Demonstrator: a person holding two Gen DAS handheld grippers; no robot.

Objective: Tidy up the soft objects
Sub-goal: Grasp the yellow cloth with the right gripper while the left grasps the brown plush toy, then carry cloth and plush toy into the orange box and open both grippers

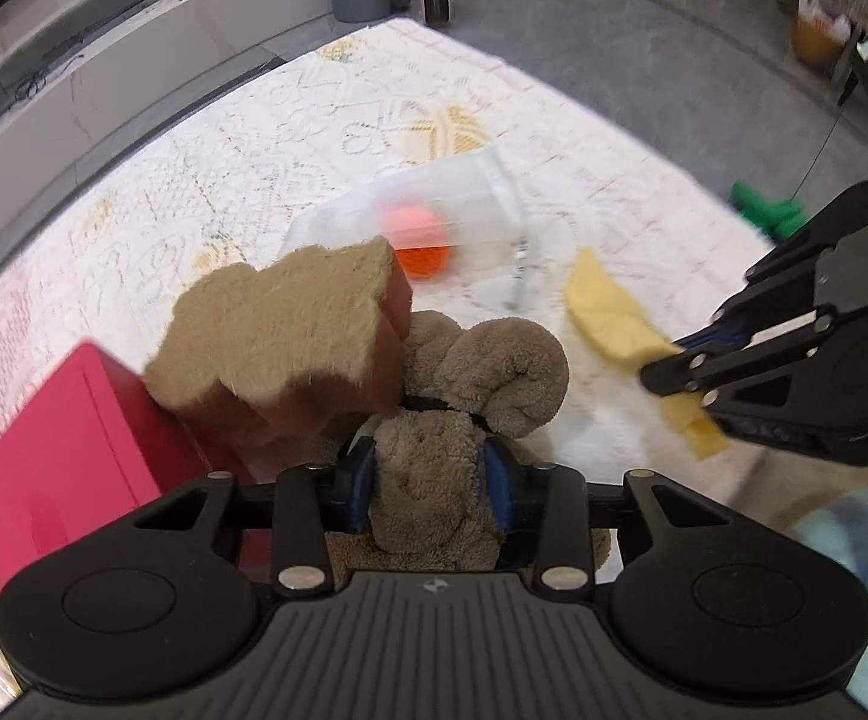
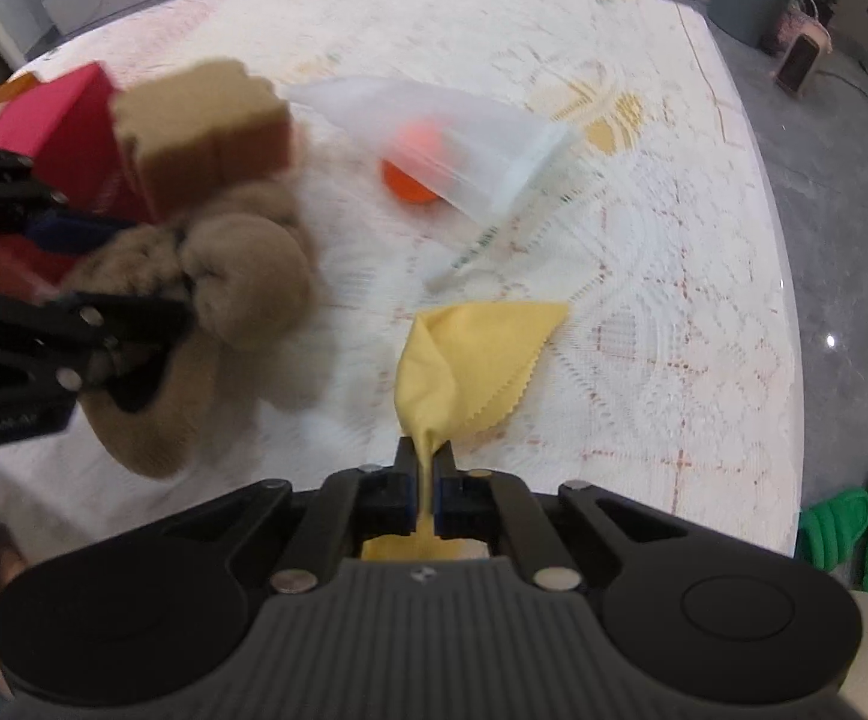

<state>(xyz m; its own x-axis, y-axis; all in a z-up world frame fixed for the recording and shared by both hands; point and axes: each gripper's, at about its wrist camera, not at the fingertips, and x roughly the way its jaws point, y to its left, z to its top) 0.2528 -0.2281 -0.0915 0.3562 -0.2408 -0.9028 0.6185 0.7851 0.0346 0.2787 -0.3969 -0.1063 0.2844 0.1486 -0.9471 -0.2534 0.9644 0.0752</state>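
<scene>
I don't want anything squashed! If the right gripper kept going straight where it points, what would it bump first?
Probably just the white lace tablecloth. The right gripper points down at it, pinching the thin yellow cloth, which would touch first.

Both grippers' fingers [image 1: 496, 474] [image 2: 444, 471] pinched, pointing steeply down.

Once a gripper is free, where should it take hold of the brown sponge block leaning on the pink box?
Probably across the brown sponge block at its two flat broad faces, coming from above: it stands tilted against the pink box, wavy edges exposed.
</scene>
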